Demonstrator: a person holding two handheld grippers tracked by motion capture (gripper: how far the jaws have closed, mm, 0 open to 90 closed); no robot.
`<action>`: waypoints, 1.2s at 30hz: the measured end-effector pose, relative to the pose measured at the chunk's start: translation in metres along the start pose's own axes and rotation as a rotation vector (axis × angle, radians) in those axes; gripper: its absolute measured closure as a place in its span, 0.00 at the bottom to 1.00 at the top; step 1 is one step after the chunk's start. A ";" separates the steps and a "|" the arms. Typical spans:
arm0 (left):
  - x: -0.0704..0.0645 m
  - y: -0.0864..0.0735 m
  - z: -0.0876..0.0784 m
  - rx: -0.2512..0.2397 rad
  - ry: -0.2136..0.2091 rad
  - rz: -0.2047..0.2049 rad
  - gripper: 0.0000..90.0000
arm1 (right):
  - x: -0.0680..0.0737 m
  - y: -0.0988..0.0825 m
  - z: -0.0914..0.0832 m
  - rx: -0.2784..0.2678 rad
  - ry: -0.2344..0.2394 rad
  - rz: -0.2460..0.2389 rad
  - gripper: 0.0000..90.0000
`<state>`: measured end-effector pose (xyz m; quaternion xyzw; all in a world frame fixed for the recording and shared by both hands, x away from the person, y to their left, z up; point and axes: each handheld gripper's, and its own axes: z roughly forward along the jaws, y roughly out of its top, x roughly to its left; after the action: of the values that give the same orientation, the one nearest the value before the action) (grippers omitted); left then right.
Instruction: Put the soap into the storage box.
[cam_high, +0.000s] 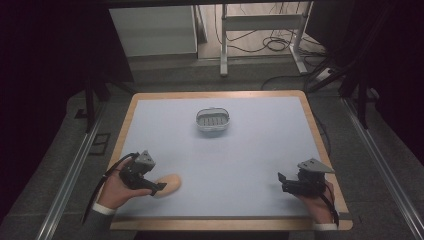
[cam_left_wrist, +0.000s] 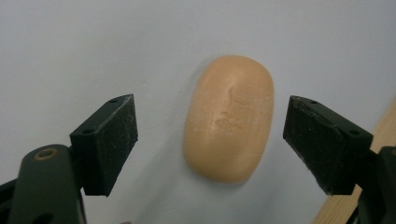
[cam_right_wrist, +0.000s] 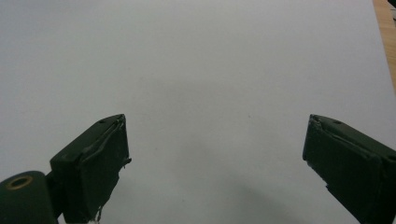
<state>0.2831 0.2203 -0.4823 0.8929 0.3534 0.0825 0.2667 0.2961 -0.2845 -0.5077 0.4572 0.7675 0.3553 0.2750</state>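
The left gripper (cam_left_wrist: 210, 140), nearest the lens in its own view, hangs with its jaws spread wide either side of an orange bar of soap (cam_left_wrist: 229, 119), neither pad touching it; in the high view that soap (cam_high: 169, 184) lies on the pale blue mat (cam_high: 240, 160) at about 7 o'clock. The right gripper (cam_high: 283, 181), at about 4 o'clock, also stands wide open over bare mat. A small grey basket (cam_high: 212, 120) sits well apart near 12 o'clock.

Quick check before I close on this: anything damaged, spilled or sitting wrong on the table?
Nothing spilled or askew. The soap bar lies flat on the mat between the open left gripper jaws; its top face has a shallow scuffed dent. The soap dish sits upright mid-table. The right gripper is open over bare mat.
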 end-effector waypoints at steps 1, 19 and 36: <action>0.000 0.001 0.001 0.006 -0.002 0.004 0.20 | 0.000 0.000 0.000 0.002 -0.001 -0.001 0.08; -0.009 0.004 0.021 0.079 -0.060 0.045 0.13 | 0.001 -0.001 -0.001 -0.003 -0.011 -0.004 0.08; -0.006 0.002 0.043 0.146 -0.038 0.076 0.17 | 0.001 -0.003 -0.001 0.004 -0.022 -0.009 0.08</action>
<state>0.2941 0.1971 -0.5169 0.9242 0.3190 0.0499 0.2040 0.2936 -0.2851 -0.5101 0.4582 0.7671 0.3476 0.2842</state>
